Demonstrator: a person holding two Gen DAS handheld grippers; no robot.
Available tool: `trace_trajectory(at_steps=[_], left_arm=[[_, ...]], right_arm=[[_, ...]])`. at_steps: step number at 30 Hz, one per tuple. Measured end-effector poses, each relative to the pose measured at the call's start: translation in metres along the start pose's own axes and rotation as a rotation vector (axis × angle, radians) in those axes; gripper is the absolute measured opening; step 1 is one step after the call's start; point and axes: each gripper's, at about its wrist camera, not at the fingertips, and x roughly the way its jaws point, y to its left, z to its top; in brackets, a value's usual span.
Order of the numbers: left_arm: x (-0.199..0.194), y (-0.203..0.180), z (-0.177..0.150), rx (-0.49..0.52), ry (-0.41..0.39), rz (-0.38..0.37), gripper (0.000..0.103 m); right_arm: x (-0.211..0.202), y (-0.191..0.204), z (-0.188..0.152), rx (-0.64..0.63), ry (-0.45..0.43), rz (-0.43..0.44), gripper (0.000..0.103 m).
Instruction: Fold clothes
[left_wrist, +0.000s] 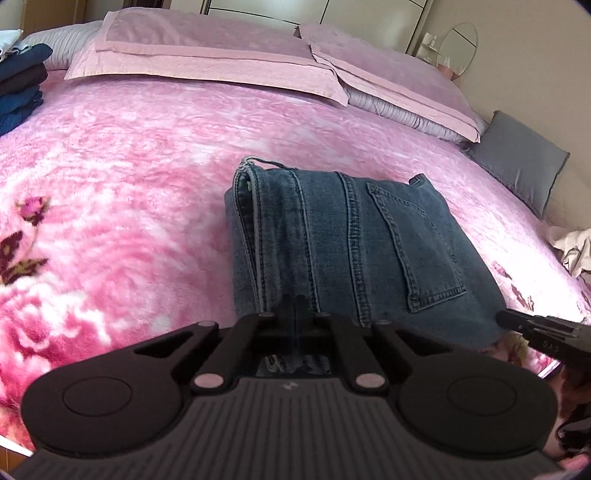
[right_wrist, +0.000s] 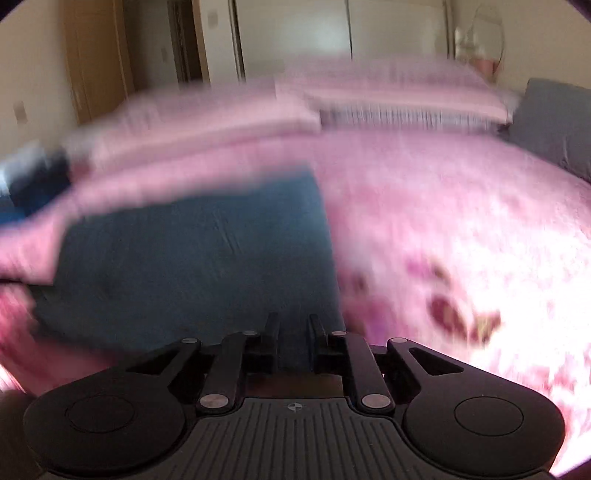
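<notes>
The folded blue denim jeans are lying in the middle of the fluffy pink floral blanket that is covering the bed, back pocket facing up, the stitched waistband edge pointing toward the far side. The left gripper is sitting at the near edge of that denim bundle, its black fingers pressed together, and the tips are overlapping the near hem; whether cloth is actually caught between them, I cannot tell. Over at the right edge of the left wrist view, the tip of the right gripper is poking in just beside the near right corner of the jeans.

Through the right wrist view everything is smearing with blur. The right gripper's fingers are standing close together with a narrow gap, framing the near right corner of the jeans; a real pinch on the fabric cannot be confirmed.

On the far side, two pink pillows are lying side by side. A stack of dark folded clothes is resting at the far left, a grey cushion is leaning at the right, and a crumpled pale garment is peeking in at the right edge.
</notes>
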Motion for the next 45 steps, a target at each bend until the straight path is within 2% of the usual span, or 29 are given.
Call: trace_trajectory(at_steps=[3,7,9,11,15,17,20,22,25,28,30,32,35,45], left_arm=[[-0.01,-0.005,0.004,-0.001,-0.016,0.016,0.003],[-0.034,-0.011,0.001,-0.019,-0.071,-0.01,0.002],[-0.028,-0.012,-0.003,0.004,-0.045,0.012,0.003],[-0.017,-0.012,-0.006,0.017,-0.019,0.039,0.003],[-0.035,-0.026,0.0,0.026,-0.041,0.084,0.003],[-0.047,-0.035,-0.002,0.036,-0.039,0.122,0.004],[-0.064,-0.048,-0.009,0.046,-0.03,0.173,0.008],[-0.072,-0.055,-0.018,0.05,-0.005,0.173,0.015],[-0.082,-0.066,-0.031,0.068,0.03,0.175,0.017],[-0.089,-0.077,-0.042,0.091,0.043,0.192,0.021],[-0.094,-0.083,-0.048,0.109,0.043,0.202,0.022],[-0.099,-0.09,-0.054,0.128,0.041,0.212,0.024],[-0.105,-0.097,-0.059,0.152,0.037,0.218,0.026],[-0.115,-0.118,-0.064,0.217,0.021,0.18,0.028]], right_arm=[[-0.015,-0.002,0.013,0.046,0.021,-0.011,0.012],[-0.034,0.002,0.015,0.041,-0.051,-0.008,0.012],[-0.025,0.002,0.01,0.046,-0.017,-0.009,0.012],[-0.01,0.002,0.006,0.045,0.054,-0.026,0.012],[-0.02,0.011,0.011,0.046,0.104,-0.068,0.012],[-0.037,0.018,0.011,0.065,0.072,-0.057,0.012],[-0.054,0.033,0.006,0.116,0.078,-0.015,0.013],[-0.057,0.043,0.0,0.146,0.111,0.019,0.013],[-0.06,0.062,-0.01,0.142,0.173,0.026,0.013],[-0.068,0.076,-0.012,0.125,0.183,0.029,0.013],[-0.073,0.083,-0.013,0.118,0.173,0.031,0.021],[-0.08,0.087,-0.014,0.115,0.146,0.023,0.062],[-0.092,0.09,-0.018,0.103,0.107,0.019,0.063],[-0.111,0.091,-0.021,0.112,0.08,0.012,0.063]])
